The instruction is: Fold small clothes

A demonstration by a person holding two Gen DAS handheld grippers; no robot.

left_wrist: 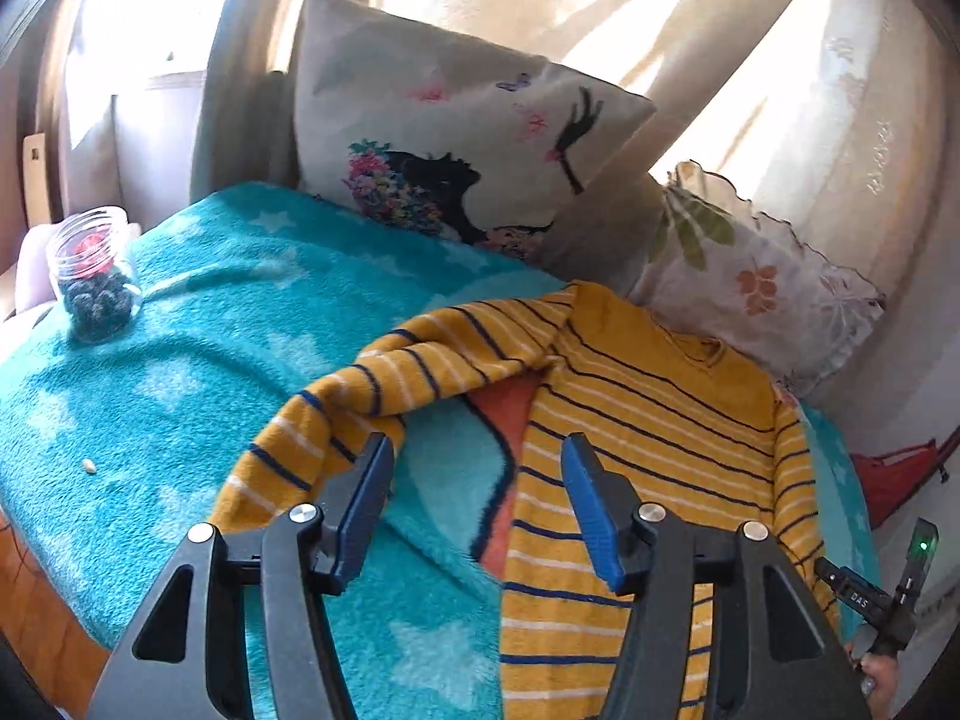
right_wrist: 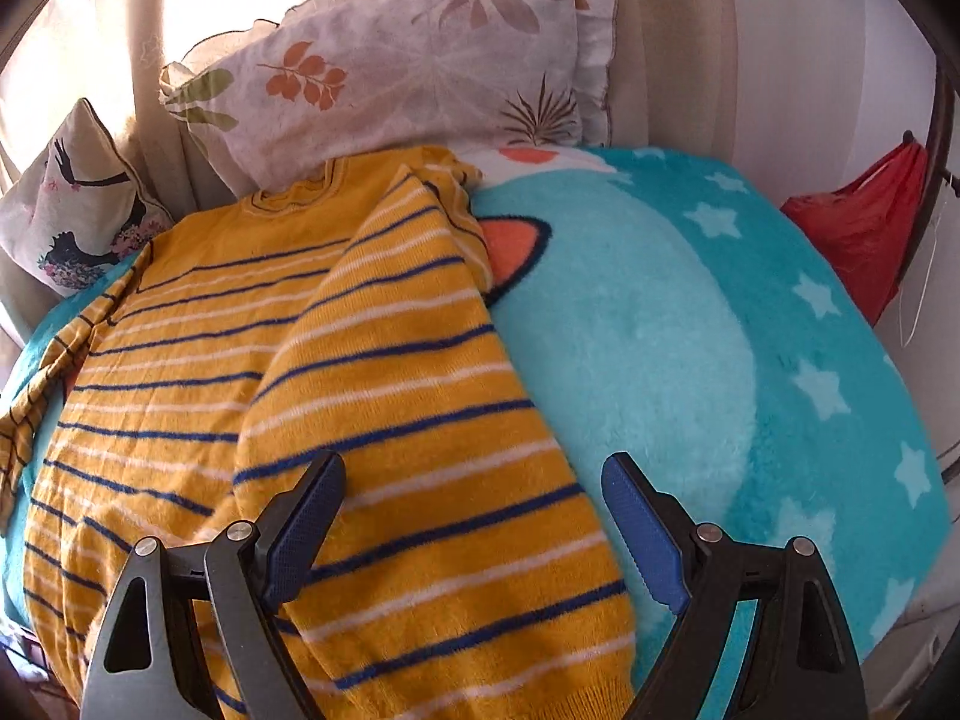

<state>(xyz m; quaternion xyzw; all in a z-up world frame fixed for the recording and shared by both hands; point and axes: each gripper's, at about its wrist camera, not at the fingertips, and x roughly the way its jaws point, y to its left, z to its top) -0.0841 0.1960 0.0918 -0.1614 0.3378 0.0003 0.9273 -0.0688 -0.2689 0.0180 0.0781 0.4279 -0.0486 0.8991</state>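
The yellow sweater [right_wrist: 384, 420], striped in navy and white, lies spread on the turquoise star blanket [right_wrist: 750, 324], neckline up by the leaf-print pillow [right_wrist: 420, 72]. One side is folded across its front; the other sleeve [left_wrist: 384, 372] trails out, rumpled, off the body.

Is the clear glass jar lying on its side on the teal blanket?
No, the clear glass jar stands upright on the teal star blanket.
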